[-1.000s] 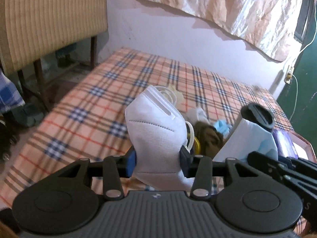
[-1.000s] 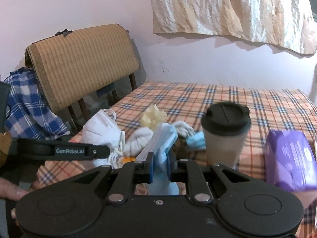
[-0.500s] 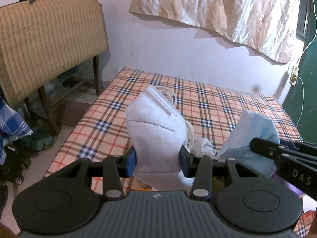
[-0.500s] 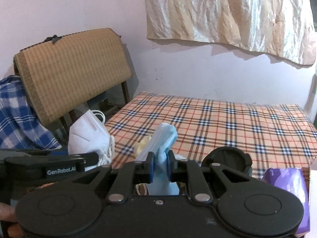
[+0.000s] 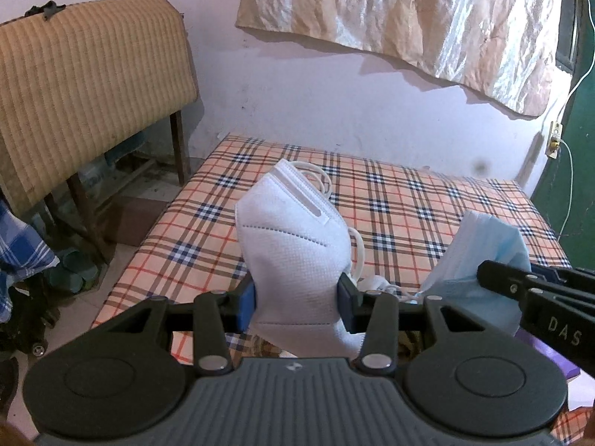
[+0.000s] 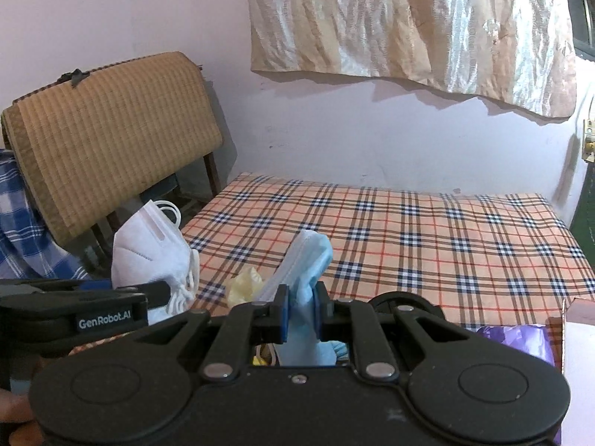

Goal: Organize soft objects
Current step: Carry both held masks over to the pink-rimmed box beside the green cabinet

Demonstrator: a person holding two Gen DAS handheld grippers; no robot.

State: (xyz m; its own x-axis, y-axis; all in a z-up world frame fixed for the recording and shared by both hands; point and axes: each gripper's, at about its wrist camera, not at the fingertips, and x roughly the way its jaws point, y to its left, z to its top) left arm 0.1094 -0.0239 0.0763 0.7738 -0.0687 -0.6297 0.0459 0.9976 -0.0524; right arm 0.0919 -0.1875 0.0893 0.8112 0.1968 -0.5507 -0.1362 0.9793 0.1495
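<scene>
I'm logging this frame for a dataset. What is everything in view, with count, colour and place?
folded mask: 1, white, held up in the left gripper
flat masks: a stack, light blue, held up in the right gripper
bedsheet: 1, orange plaid, on the bed below
crumpled item: 1, pale yellow, on the sheet
cup lid: 1, black, behind the right gripper
packet: 1, purple, right edge
mat: 1, tan, over a frame at left
wall cloth: 1, beige, on the wall
left gripper: 1, black
right gripper: 1, black

White mask [image 5: 293,252], blue mask [image 6: 308,260], plaid cloth [image 5: 409,200]
</scene>
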